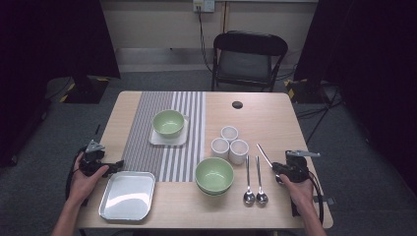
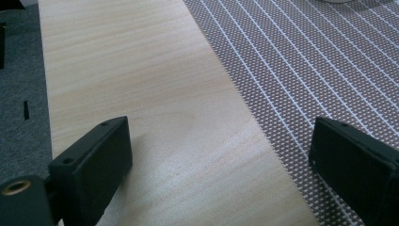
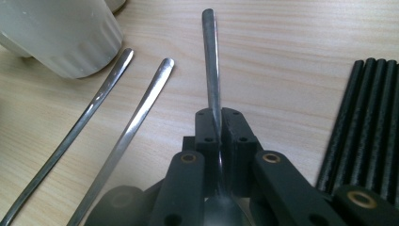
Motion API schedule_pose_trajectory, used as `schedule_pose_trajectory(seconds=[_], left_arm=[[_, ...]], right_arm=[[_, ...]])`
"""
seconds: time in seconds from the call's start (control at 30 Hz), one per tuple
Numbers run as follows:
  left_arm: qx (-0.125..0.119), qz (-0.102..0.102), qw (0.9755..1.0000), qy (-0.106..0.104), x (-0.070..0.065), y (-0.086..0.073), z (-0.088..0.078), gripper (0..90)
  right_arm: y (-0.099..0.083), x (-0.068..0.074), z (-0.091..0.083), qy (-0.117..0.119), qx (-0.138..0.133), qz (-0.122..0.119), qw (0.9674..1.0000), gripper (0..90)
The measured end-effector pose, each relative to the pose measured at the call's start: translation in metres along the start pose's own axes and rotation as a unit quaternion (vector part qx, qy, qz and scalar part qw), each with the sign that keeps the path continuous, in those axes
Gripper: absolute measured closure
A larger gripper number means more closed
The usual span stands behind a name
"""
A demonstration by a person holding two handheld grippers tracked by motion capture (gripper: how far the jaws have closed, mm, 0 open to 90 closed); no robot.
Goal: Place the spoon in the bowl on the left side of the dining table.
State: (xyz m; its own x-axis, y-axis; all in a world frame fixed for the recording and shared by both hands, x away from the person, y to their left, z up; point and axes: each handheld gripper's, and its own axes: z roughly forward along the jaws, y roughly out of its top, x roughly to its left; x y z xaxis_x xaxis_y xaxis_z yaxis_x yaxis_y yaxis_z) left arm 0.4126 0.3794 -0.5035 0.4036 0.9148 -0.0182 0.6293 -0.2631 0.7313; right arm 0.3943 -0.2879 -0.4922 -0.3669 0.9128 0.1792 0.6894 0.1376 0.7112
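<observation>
My right gripper (image 1: 279,170) rests near the table's right edge, shut on a metal spoon (image 1: 264,154) whose handle points away to the upper left. In the right gripper view the jaws (image 3: 220,127) pinch that spoon's handle (image 3: 211,66) just above its bowl. Two more spoons (image 1: 254,183) lie side by side left of it, also seen as spoons (image 3: 117,136) in the right gripper view. My left gripper (image 1: 114,166) sits at the table's left edge, beside a silver tray (image 1: 128,195). Its jaws (image 2: 219,160) stand open over bare wood with nothing between them.
A striped runner (image 1: 147,142) crosses the table. On it a green bowl (image 1: 168,122) sits on a white square plate (image 1: 156,139). Three white cups (image 1: 229,144) stand mid-table, and a second green bowl (image 1: 214,175) is near the front. Black chopsticks (image 3: 367,127) lie right of my right gripper. A chair (image 1: 248,59) stands behind the table.
</observation>
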Motion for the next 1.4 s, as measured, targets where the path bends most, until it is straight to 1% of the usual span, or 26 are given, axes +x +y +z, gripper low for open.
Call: schedule_pose_trajectory(seconds=[0.07,0.37,0.5,0.6,0.73,0.83,0.87,0.9,1.1,1.17,1.4], left_arm=[[0.000,0.000,1.0000,0.000,0.000,0.000,0.000,6.1],[0.000,0.000,1.0000,-0.002,0.000,0.000,0.000,6.0],[0.000,0.000,1.0000,-0.001,0.000,0.000,0.000,6.0],[0.000,0.000,1.0000,-0.001,0.000,0.000,0.000,6.0],[0.000,0.000,1.0000,-0.001,0.000,0.000,0.000,6.0],[0.000,0.000,1.0000,-0.002,0.000,0.000,0.000,6.0],[0.000,0.000,1.0000,-0.002,0.000,0.000,0.000,6.0],[0.000,0.000,1.0000,-0.001,0.000,0.000,0.000,6.0],[0.000,0.000,1.0000,-0.001,0.000,0.000,0.000,6.0],[0.001,0.000,1.0000,-0.002,0.000,0.000,0.000,6.0],[0.001,0.001,1.0000,-0.002,0.001,0.000,0.000,5.9]], right_arm=[[0.000,0.000,0.001,0.002,-0.002,0.005,1.0000,86.4],[0.000,0.001,-0.001,-0.001,-0.004,-0.002,1.0000,87.1],[0.001,0.001,-0.004,0.003,-0.011,0.003,0.9999,89.2],[0.001,0.000,-0.005,0.000,-0.012,0.004,0.9999,89.3],[0.001,0.003,-0.006,-0.004,-0.010,-0.008,0.9999,89.6],[0.001,0.004,-0.009,-0.006,-0.011,-0.011,0.9999,90.0],[0.001,0.005,-0.010,-0.014,-0.010,-0.014,0.9998,90.0],[0.000,0.006,-0.011,-0.015,-0.009,-0.016,0.9997,90.0],[-0.001,0.008,-0.007,-0.013,-0.002,-0.022,0.9997,90.0],[-0.002,0.007,-0.006,-0.008,-0.003,-0.016,0.9998,90.0],[-0.003,0.007,-0.005,-0.005,-0.001,-0.013,0.9999,90.0]])
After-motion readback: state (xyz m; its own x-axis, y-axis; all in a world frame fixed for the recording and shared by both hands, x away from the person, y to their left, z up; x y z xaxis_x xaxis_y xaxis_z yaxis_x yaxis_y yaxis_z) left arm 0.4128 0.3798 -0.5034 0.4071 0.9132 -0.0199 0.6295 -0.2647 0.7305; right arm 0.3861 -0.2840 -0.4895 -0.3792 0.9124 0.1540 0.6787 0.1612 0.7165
